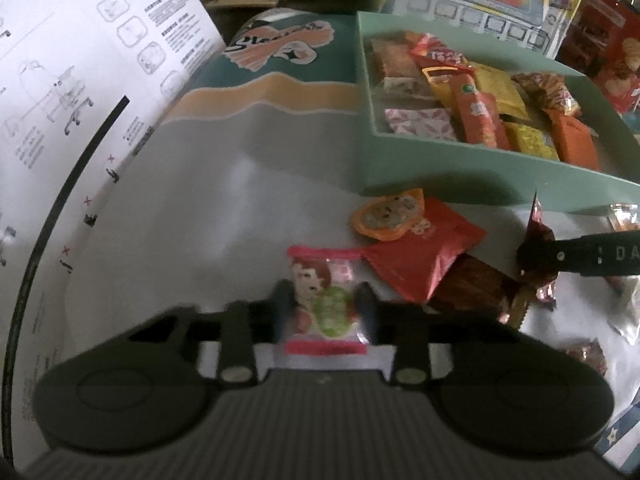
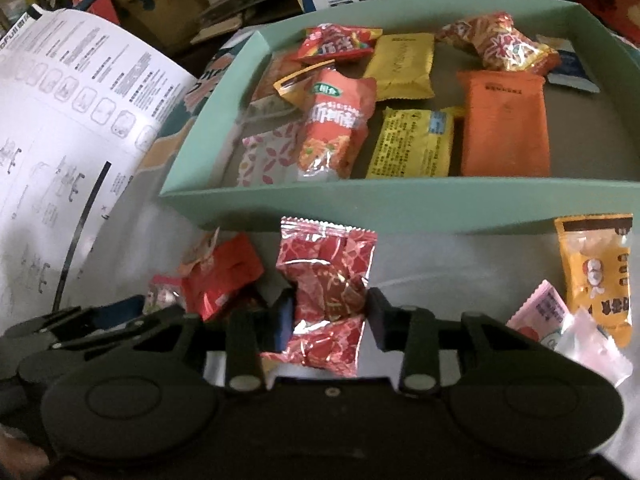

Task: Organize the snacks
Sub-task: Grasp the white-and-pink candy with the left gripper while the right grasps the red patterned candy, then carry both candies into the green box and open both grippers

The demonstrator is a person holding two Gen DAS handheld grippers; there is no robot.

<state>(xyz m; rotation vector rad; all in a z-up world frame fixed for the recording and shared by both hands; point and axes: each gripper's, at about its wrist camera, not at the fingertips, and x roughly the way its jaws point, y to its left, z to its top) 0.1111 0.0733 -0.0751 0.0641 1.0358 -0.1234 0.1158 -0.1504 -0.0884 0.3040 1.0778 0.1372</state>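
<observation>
A green box (image 1: 460,168) (image 2: 400,204) holds several snack packets. My left gripper (image 1: 323,306) is shut on a pink-edged candy packet (image 1: 324,300) with a cartoon face, low over the table. My right gripper (image 2: 328,312) is shut on a red foil candy packet (image 2: 326,280), held in front of the box's near wall. In the left wrist view the right gripper (image 1: 536,258) comes in from the right with that red foil packet (image 1: 538,232). A red packet (image 1: 420,256) (image 2: 224,276) and an orange jelly cup (image 1: 386,214) lie between the grippers.
A white instruction sheet (image 1: 80,100) (image 2: 60,120) curls up at the left. A yellow packet (image 2: 596,272), a pink packet (image 2: 536,312) and a clear wrapper (image 2: 592,344) lie right of my right gripper. Printed boxes (image 1: 500,4) stand behind the green box.
</observation>
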